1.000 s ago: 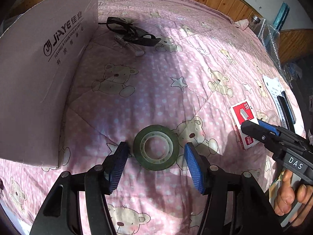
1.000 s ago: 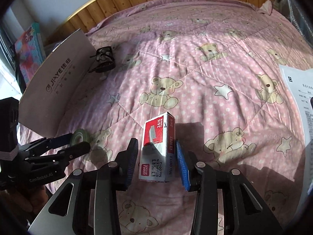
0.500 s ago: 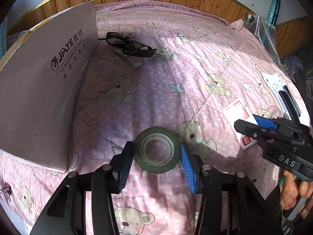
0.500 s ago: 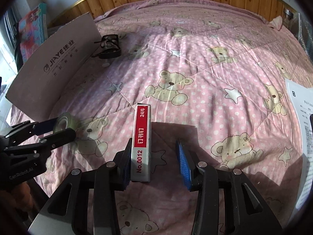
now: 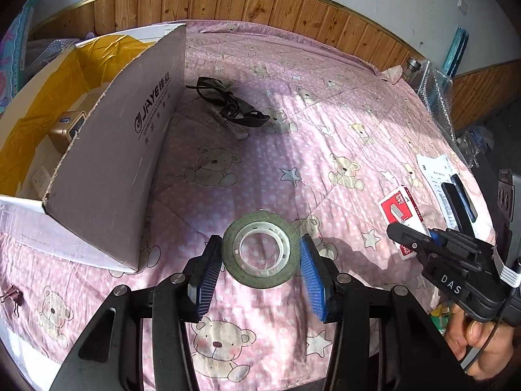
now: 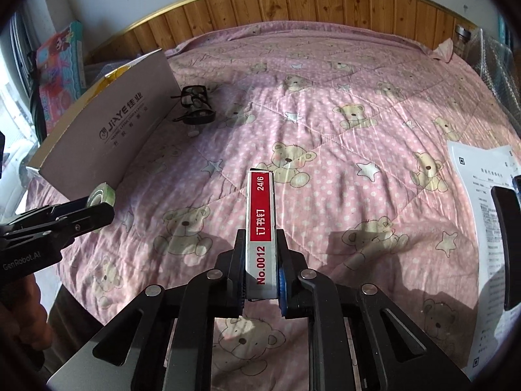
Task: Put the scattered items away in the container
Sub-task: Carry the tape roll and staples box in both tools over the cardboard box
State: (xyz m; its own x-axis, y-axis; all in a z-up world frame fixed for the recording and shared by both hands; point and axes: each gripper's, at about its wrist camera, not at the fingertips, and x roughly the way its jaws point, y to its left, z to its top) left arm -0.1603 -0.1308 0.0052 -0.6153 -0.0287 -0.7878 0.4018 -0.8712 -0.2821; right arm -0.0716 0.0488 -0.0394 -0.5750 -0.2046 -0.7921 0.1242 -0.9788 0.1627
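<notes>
Left tool clenched on tape roll, blue pads touching its rim at 9 and 3 o'clock, roll lifted off the bed. Right tool clamped on staple box, narrow face up; box's rear end hidden between the pads. At 9 o'clock, binder clip partly cut off at the frame edge. Toward 10 o'clock, open carton with yellow lining, contents mostly hidden behind its wall. Farther, at 12 o'clock, glasses just beside carton. At 3 o'clock, paper sheet, partly covered by a dark object.
</notes>
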